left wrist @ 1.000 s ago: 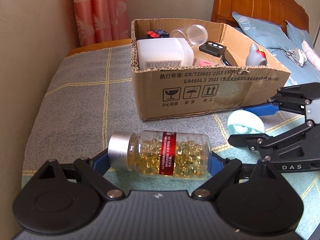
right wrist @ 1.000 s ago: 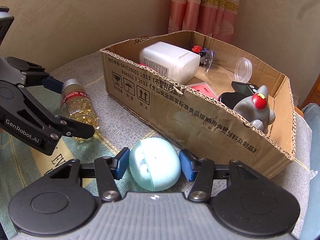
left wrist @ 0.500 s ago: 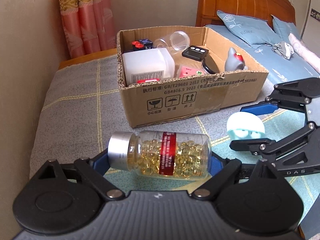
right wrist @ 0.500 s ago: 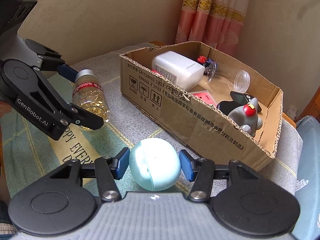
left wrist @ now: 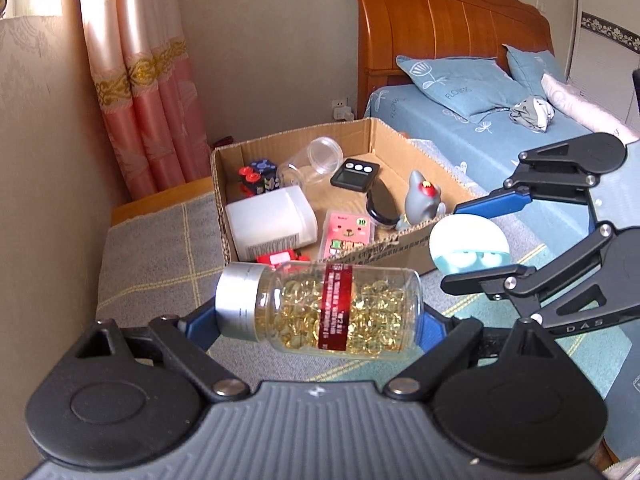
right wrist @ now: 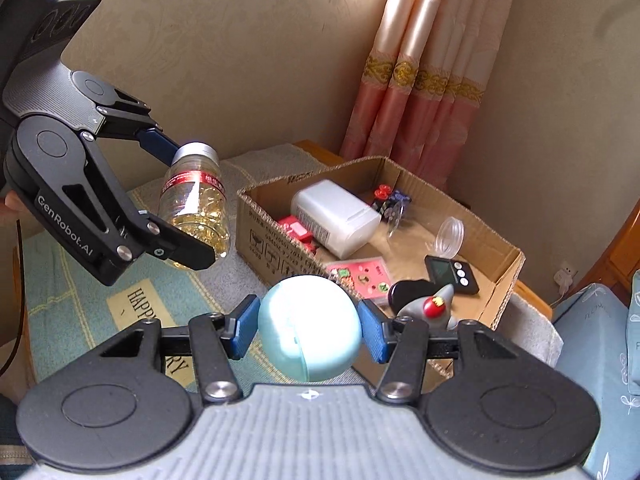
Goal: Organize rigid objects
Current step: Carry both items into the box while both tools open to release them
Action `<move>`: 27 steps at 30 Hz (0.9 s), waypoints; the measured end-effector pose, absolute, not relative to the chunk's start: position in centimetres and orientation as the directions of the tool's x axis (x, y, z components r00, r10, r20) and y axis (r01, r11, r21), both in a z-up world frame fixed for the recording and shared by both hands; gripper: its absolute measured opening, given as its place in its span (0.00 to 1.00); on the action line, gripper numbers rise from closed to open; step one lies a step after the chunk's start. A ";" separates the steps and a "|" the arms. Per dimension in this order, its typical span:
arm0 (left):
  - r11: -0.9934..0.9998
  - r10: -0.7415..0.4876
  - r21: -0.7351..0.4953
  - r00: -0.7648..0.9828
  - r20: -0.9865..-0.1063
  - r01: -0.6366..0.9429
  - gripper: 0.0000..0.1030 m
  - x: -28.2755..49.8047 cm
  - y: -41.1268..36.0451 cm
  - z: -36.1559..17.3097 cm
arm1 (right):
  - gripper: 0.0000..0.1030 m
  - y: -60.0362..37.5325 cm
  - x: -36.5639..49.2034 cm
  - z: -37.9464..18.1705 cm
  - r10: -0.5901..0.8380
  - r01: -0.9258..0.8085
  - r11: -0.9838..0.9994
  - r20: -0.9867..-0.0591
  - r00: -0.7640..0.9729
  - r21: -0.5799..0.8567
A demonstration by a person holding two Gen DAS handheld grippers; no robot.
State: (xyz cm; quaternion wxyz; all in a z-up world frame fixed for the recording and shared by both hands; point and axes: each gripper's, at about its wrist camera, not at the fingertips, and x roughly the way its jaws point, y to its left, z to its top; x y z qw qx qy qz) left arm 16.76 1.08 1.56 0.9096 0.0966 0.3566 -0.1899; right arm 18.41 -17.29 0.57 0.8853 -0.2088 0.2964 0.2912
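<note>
Item 1: my left gripper [left wrist: 320, 320], blue pads clamped on the two ends of a clear capsule bottle [left wrist: 320, 312], silver cap to the left, red label band round the middle, yellow softgels inside. It hangs in the air above the grey checked cloth [left wrist: 152, 264], on the near side of the cardboard box [left wrist: 404, 248].

Item 2: my right gripper [right wrist: 308, 330], pads pressed on either side of a pale blue round case [right wrist: 310, 328], held just above the box's near rim.

Item 3: the box, open-topped, flaps gone, near wall ragged. Contents: white plastic jug [left wrist: 270, 220] lying at the left; red-and-black toy [left wrist: 258, 178] in the back left corner; clear empty jar [left wrist: 314, 160] on its side by the back wall; black timer [left wrist: 355, 174]; black lidded pot [left wrist: 380, 204]; grey shark figure [left wrist: 422, 200] against the near right wall; pink card pack [left wrist: 348, 236]; small red pieces [left wrist: 278, 258] beside the near wall. Bare cardboard floor shows at the back right.

Item 4: surroundings. Wall and pink curtain [left wrist: 132, 92] to the left; wooden headboard [left wrist: 440, 40] and blue bed beyond the box.
</note>
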 end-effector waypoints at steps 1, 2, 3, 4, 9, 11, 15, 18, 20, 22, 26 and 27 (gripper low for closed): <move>0.909 -0.276 0.045 0.681 -0.679 0.414 0.90 17.0 1.0 2.0 | 0.57 -17.3 18.8 0.9 0.392 -0.635 0.746 -0.637 0.664 -0.203; 0.909 -0.274 0.052 0.688 -0.672 0.413 0.90 17.3 1.0 2.4 | 0.57 -17.3 19.2 1.2 0.392 -0.629 0.750 -0.628 0.672 -0.206; 0.909 -0.272 0.058 0.694 -0.667 0.412 0.90 17.5 1.0 2.7 | 0.57 -17.3 19.6 1.5 0.393 -0.626 0.753 -0.624 0.676 -0.204; 0.910 -0.271 0.062 0.699 -0.661 0.411 0.90 17.8 1.0 3.0 | 0.57 -17.2 20.3 1.7 0.394 -0.622 0.758 -0.620 0.678 -0.199; 0.914 -0.258 0.081 0.723 -0.641 0.398 0.90 19.4 1.0 4.1 | 0.57 -16.7 23.3 1.5 0.365 -0.576 0.795 -0.610 0.704 -0.189; 0.913 -0.258 0.084 0.726 -0.637 0.398 0.90 20.1 0.9 4.4 | 0.57 -16.5 24.4 1.0 0.365 -0.567 0.807 -0.614 0.699 -0.165; 0.911 -0.265 0.077 0.718 -0.644 0.405 0.90 21.5 0.6 4.6 | 0.57 -16.2 26.1 0.1 0.365 -0.556 0.822 -0.632 0.683 -0.125; 0.908 -0.261 0.086 0.716 -0.647 0.410 0.90 22.3 0.2 4.6 | 0.57 -15.9 26.7 -0.6 0.355 -0.552 0.825 -0.648 0.674 -0.123; 0.908 -0.260 0.086 0.712 -0.652 0.411 0.90 23.0 -0.1 4.6 | 0.60 -15.7 26.7 -0.7 0.351 -0.551 0.825 -0.647 0.677 -0.129; 0.906 -0.258 0.092 0.711 -0.654 0.413 0.90 23.6 -0.4 4.7 | 0.73 -15.7 26.6 -0.6 0.358 -0.549 0.827 -0.640 0.680 -0.120; 0.900 -0.264 0.097 0.709 -0.654 0.425 0.90 24.8 -1.2 4.9 | 0.97 -16.0 26.1 -0.3 0.356 -0.532 0.838 -0.619 0.700 -0.120; 0.899 -0.265 0.098 0.708 -0.654 0.427 0.90 25.1 -1.4 4.9 | 0.98 -16.1 26.0 -0.2 0.356 -0.528 0.842 -0.615 0.703 -0.115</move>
